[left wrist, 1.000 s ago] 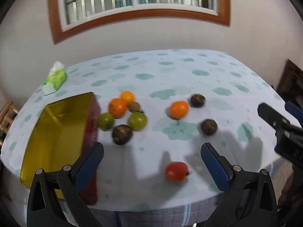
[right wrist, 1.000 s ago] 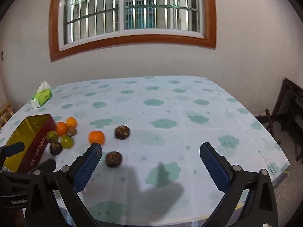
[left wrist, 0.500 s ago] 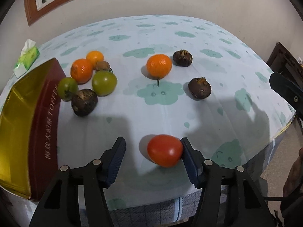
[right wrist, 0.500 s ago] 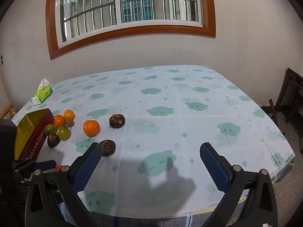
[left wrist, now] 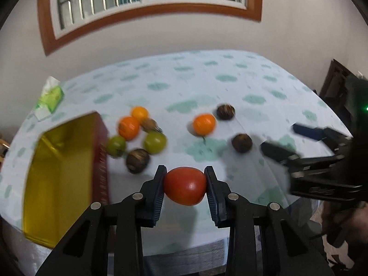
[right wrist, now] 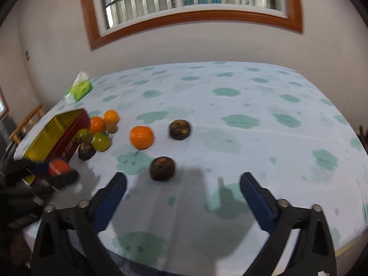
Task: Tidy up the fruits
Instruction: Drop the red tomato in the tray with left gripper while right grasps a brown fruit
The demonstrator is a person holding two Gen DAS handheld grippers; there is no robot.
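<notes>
One round red tomato (left wrist: 185, 185) is being carried, clamped in the left gripper (left wrist: 184, 185). Right gripper (right wrist: 182, 192), empty jaws narrowing, is nearing the dark brown fruit (right wrist: 162, 168). Next: gold-lined red tin (left wrist: 59, 179) at nine o'clock.

Left gripper (left wrist: 185, 185): jaws clamped on a red tomato (left wrist: 185, 185). Right gripper (right wrist: 182, 189): jaws wide, just been closing, nothing between them.
</notes>
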